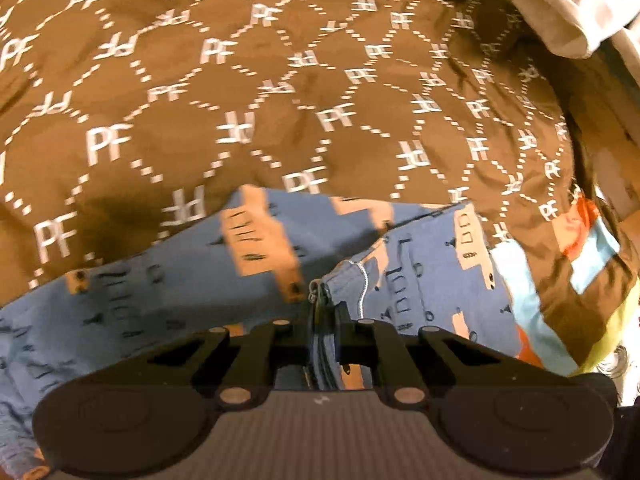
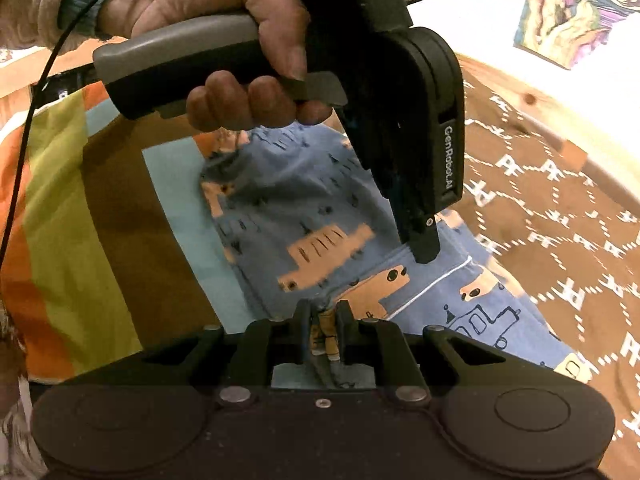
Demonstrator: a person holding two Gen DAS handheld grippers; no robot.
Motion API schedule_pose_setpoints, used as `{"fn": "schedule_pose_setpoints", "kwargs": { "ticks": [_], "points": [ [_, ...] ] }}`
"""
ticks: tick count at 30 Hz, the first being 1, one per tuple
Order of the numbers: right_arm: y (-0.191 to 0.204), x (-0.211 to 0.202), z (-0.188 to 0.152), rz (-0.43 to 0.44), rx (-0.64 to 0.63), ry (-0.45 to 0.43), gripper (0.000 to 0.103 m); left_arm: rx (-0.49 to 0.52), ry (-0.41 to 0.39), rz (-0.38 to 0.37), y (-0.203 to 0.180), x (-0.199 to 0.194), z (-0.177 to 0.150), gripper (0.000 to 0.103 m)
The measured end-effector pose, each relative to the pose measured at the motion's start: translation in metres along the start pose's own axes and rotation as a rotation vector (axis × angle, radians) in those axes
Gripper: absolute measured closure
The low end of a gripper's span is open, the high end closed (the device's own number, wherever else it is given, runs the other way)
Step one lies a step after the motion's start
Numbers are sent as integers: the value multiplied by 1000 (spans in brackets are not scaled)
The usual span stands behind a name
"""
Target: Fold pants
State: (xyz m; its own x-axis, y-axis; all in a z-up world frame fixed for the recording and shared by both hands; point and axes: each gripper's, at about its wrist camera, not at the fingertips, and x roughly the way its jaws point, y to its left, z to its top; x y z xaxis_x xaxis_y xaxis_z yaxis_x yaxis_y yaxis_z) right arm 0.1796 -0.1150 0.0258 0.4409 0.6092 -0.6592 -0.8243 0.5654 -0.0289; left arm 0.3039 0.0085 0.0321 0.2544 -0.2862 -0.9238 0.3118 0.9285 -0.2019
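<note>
The pants (image 1: 160, 300) are blue with tan vehicle prints and a white cord; they lie on a brown "PF" patterned cover (image 1: 200, 120). My left gripper (image 1: 324, 312) is shut on a bunched edge of the pants. In the right wrist view the pants (image 2: 312, 216) spread across the middle. My right gripper (image 2: 323, 320) is shut on a fold of the pants. The left gripper (image 2: 420, 248), held by a hand, comes down from above and pinches the pants just beyond my right gripper.
A striped orange, green, brown and light blue cloth (image 2: 80, 200) lies left of the pants. A wooden edge (image 2: 540, 108) borders the brown cover (image 2: 560, 240). A white rolled item (image 1: 560, 12) sits at the far right. A colourful picture (image 2: 568, 12) lies beyond.
</note>
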Motion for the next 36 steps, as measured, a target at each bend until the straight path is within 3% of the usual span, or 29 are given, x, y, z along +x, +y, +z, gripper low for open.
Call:
{"fn": "schedule_pose_setpoints", "kwargs": {
  "ticks": [4, 7, 9, 10, 12, 14, 19, 22, 25, 28, 31, 33, 36],
  "points": [
    [6, 17, 8, 22, -6, 7, 89, 3, 21, 38, 12, 7, -2, 92],
    [10, 32, 6, 30, -22, 32, 88, -5, 47, 61, 17, 19, -6, 85],
    [9, 38, 5, 51, -2, 60, 77, 4, 46, 88, 20, 22, -10, 67],
    [6, 37, 3, 64, 8, 64, 73, 7, 38, 95, 21, 21, -12, 64],
    [-3, 24, -1, 81, 6, 55, 50, 8, 29, 103, 23, 17, -16, 49],
    [-17, 3, -10, 72, 0, 33, 35, 10, 10, 145, 23, 10, -24, 38],
    [-66, -32, -32, -189, 22, 8, 31, 47, -91, 263, 3, 1, -68, 33],
    [-95, -23, -38, -331, 38, 28, 31, 14, -62, 360, -6, 26, -90, 29],
    [-107, 4, -49, -402, -52, 115, 28, -9, -92, 387, -8, 29, -93, 23],
    [-112, 6, -56, -408, -57, 111, 22, -40, -100, 365, -2, 17, -93, 18],
    [-108, -13, -50, -385, -26, 15, 0, -75, -179, 356, 7, -9, -112, 9],
    [-98, -20, -44, -340, -44, -47, 1, -107, -276, 364, 14, -32, -134, 9],
    [-79, -20, -34, -265, -83, -89, 1, -151, -454, 440, 24, -61, -170, 9]
  ]
}}
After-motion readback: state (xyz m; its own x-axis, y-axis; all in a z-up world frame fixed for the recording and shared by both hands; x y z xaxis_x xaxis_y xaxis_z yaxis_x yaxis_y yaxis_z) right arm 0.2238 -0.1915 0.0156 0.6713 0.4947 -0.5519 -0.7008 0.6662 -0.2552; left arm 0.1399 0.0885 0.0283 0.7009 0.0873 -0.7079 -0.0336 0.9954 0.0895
